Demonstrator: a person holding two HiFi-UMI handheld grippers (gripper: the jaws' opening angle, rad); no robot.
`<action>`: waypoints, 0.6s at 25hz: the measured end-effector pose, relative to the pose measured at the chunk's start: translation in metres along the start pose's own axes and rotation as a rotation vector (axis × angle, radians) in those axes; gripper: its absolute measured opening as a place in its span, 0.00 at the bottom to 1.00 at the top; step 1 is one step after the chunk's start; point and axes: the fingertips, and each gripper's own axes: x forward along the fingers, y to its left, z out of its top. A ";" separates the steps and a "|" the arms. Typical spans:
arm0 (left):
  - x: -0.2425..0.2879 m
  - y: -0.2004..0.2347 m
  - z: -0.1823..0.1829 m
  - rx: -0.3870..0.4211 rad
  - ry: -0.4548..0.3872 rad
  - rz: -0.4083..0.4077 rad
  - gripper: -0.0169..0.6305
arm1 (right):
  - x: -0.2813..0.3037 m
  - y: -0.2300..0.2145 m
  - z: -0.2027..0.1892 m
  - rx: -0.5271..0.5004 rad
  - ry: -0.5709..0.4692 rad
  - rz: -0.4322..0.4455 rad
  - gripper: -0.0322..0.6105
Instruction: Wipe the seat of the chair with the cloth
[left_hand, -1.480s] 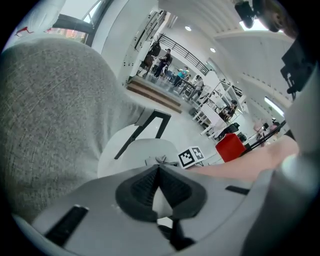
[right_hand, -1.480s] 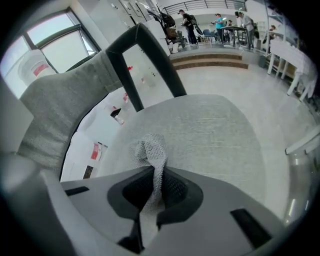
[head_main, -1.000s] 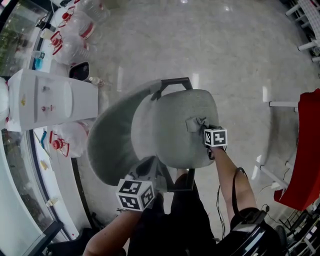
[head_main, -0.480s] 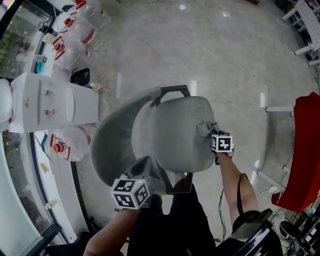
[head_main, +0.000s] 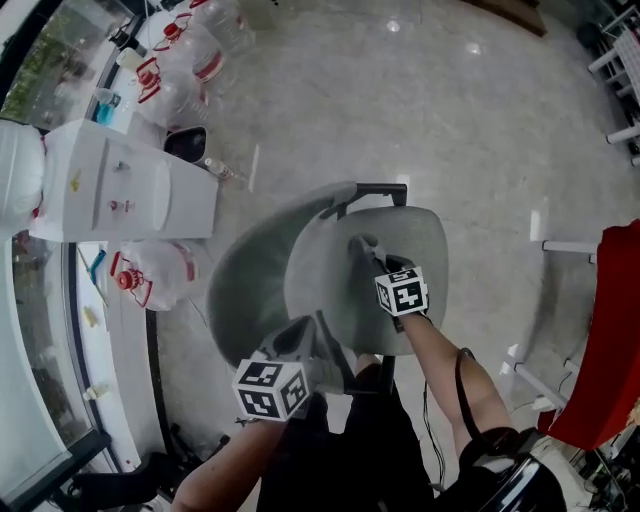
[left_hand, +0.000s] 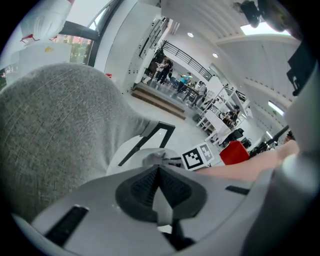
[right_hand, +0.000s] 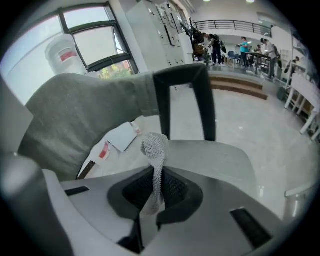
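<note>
My right gripper (right_hand: 150, 197): jaws closed on the grey mesh cloth (right_hand: 155, 148), which stands up out of them. Cloth sits at the middle of the chair seat (head_main: 425, 240). Half a second ago it was at the seat's right edge.

My left gripper (left_hand: 159, 176): jaws together, nothing between them, close beside the backrest (left_hand: 55, 135).

Clear jugs (head_main: 190, 50) on the floor, red labels. Print too small to read, contents not discernible.

Chair base (head_main: 384, 187) mostly hidden under seat (head_main: 425, 250); red object (head_main: 612, 330) cut by edge; distant people (right_hand: 216, 44) tiny.
</note>
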 end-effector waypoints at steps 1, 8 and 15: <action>-0.001 0.003 -0.001 -0.002 0.001 0.006 0.04 | 0.010 0.015 0.007 0.001 -0.005 0.034 0.10; -0.007 0.024 -0.012 -0.057 0.005 0.043 0.04 | 0.069 0.070 0.020 0.023 0.046 0.138 0.10; -0.001 0.035 -0.021 -0.092 0.016 0.056 0.04 | 0.095 0.036 0.001 0.046 0.097 0.059 0.10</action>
